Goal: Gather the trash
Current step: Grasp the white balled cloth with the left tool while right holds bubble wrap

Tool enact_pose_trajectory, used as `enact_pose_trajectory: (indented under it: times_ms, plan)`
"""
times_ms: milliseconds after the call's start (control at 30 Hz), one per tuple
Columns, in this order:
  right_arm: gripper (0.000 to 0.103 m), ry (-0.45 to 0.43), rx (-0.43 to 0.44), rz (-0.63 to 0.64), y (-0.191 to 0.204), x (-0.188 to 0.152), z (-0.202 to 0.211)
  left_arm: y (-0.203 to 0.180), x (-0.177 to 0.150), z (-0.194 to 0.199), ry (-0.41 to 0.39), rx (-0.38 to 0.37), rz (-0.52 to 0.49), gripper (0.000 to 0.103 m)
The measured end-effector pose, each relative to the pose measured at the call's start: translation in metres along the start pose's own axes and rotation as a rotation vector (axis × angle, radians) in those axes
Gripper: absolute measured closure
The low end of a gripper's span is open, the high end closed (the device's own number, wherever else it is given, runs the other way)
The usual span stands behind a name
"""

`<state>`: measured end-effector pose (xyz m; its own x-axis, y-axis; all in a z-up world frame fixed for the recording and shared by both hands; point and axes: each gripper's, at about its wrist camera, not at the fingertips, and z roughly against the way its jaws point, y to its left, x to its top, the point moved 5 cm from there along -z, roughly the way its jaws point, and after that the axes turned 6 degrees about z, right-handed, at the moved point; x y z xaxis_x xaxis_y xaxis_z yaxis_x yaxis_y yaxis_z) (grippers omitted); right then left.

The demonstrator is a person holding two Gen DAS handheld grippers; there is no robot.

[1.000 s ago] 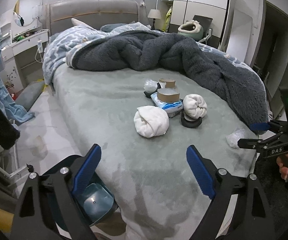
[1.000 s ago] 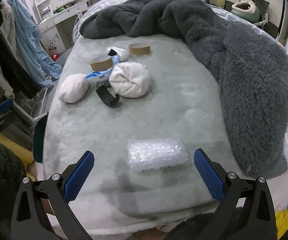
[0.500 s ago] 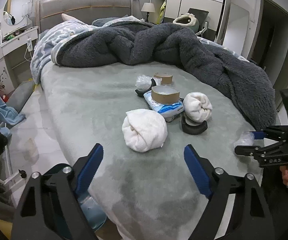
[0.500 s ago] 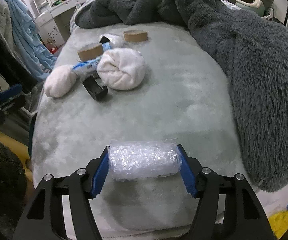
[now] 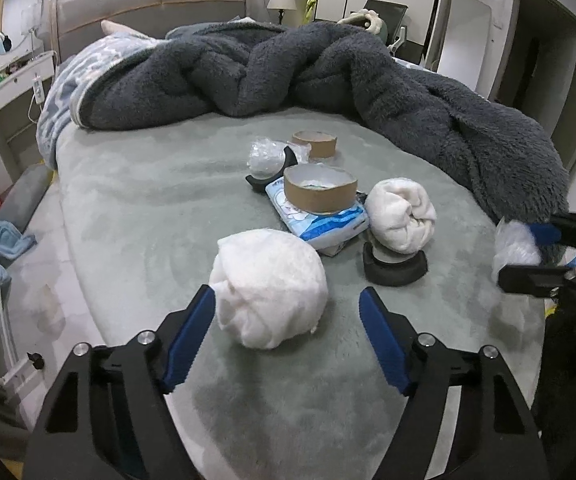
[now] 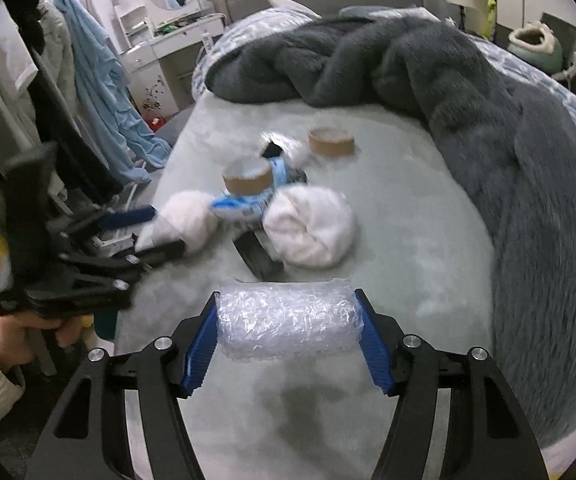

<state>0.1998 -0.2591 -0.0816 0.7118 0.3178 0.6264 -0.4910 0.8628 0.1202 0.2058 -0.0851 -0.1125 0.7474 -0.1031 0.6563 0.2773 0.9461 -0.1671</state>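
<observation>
Right wrist view: the right tool (image 6: 285, 326) is clamped on a bubble-wrap roll (image 6: 288, 320), one blue pad at each end of the roll, held just above the bed (image 6: 408, 220). The grip is endwise on a soft, crushable item, so it probably calls for moderate pressure and a level carry to prevent the roll from buckling out from between the pads.

Left wrist view: the left tool (image 5: 285, 334) is spread wide, with a white wad (image 5: 268, 286) lying on the bed between its fingers. The left-hand pad is touching or nearly touching the wad; the right-hand pad stands apart from it.

Recommended procedure for the left grasp:
- Advance until the pads straddle the widest part of the wad.
- Centre the wad between the pads before closing, so that it is not pushed sideways.
- Keep the fingertips just clear of the plush bed cover to avoid pinching it.

Ahead of the left tool lie a blue tissue pack (image 5: 324, 220) with a cardboard tape core (image 5: 320, 188) on top, a second white wad (image 5: 402, 214) ahead to the right, and a further tape core (image 5: 314, 143) beyond.

No trash container is visible in either view.
</observation>
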Motion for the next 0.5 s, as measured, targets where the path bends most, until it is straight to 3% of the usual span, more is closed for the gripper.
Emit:
enact_pose_trajectory:
  times_ms: [233, 400, 500]
  plan:
    - [0.038, -0.027, -0.014, 0.054, 0.006, 0.033, -0.002, 0.005, 0.002, -0.015, 0.024, 0.005, 0.015, 0.044]
    - [0.038, -0.044, 0.008, 0.081, 0.02, 0.054, -0.007, 0.013, 0.006, -0.008, 0.005, -0.013, 0.047, 0.062]
    - [0.038, -0.047, 0.019, 0.104, 0.033, 0.065, -0.014, 0.02, 0.009, 0.002, -0.021, -0.027, 0.084, 0.064]
